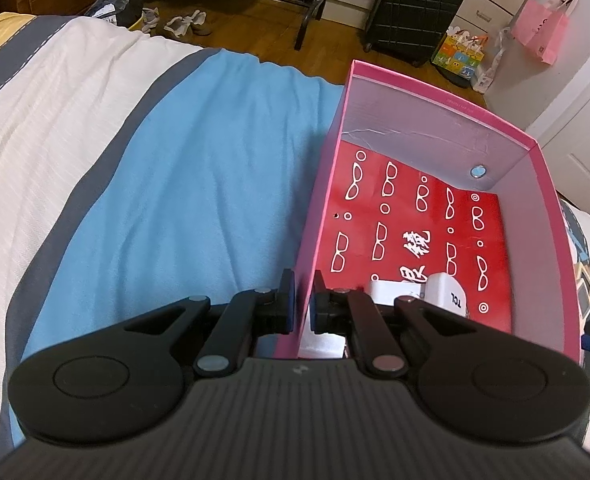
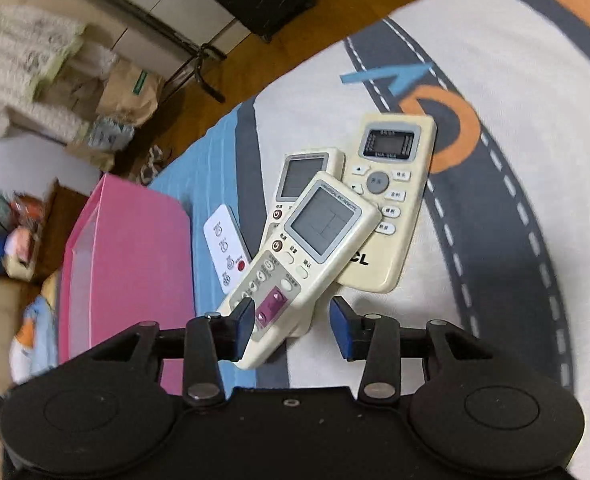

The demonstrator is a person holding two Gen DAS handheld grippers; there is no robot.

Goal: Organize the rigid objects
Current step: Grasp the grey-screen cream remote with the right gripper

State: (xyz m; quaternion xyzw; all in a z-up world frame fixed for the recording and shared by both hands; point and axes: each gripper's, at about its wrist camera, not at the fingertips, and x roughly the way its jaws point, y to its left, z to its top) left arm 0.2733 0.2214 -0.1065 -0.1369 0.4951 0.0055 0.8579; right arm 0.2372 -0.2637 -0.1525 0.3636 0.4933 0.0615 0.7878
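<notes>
Here the right gripper point(image 2: 291, 326) stands with its jaws apart around the near end of the top remote point(image 2: 295, 268); the left pad looks to be at its edge, the right pad stands clear, so nothing is grasped yet. The left gripper point(image 1: 302, 304) is clenched on the side wall of the pink box point(image 1: 543, 200), one pad outside and one inside, steadying it.

The top remote lies on the bed point(image 2: 515, 80), just right of the pink box, resting slantwise on two other remotes: the remote with the round grey button point(image 2: 391, 200) beyond it and a second screen remote point(image 2: 303, 172) partly under it. A small flat white remote point(image 2: 227, 248) lies between the pile and the box. Inside the box, near its closer end, sits a white remote point(image 1: 447, 292) marked TCL.

The top remote is likely light, stiff plastic with smooth, somewhat slippery sides. Its long axis runs from the gripper up and to the right, screen end pointing away from the box. Because it is propped on the others, I would pinch it across the narrow width at the button end, where both long edges are free.
</notes>
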